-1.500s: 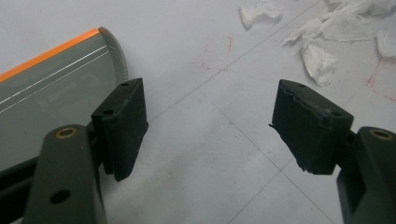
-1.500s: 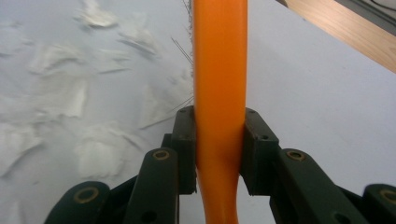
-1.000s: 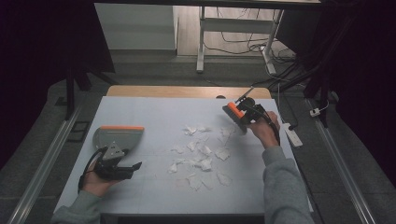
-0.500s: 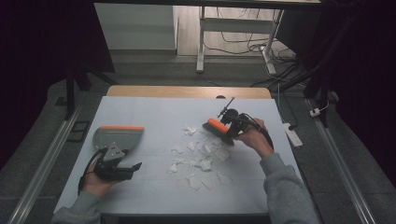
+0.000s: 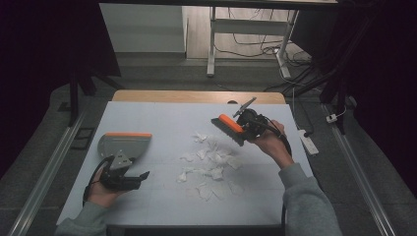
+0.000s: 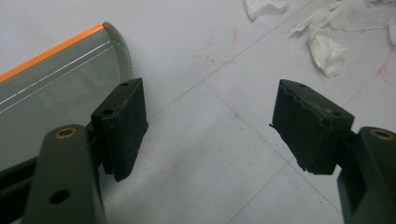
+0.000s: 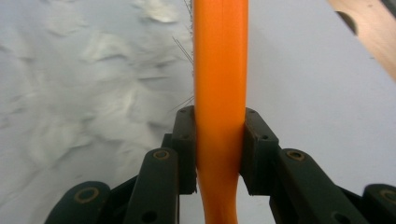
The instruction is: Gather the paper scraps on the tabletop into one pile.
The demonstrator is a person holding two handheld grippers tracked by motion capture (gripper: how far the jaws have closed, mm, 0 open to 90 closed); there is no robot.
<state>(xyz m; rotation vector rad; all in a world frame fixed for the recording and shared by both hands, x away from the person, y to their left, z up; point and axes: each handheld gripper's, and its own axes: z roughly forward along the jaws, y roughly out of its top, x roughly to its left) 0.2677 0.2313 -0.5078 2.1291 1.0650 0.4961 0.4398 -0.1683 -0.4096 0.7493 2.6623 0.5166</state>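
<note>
While the right gripper hangs above the bench, its jaws are clenched on the orange handle of a small brush. The brush points toward the left, with its bristles just over the far edge of the torn paper scraps. The scraps lie scattered near the middle of the bench. The left gripper rests low at the near left side, jaws released and wide apart with nothing between them. Just beyond it lies a grey dustpan with an orange edge, well apart from the scraps.
</note>
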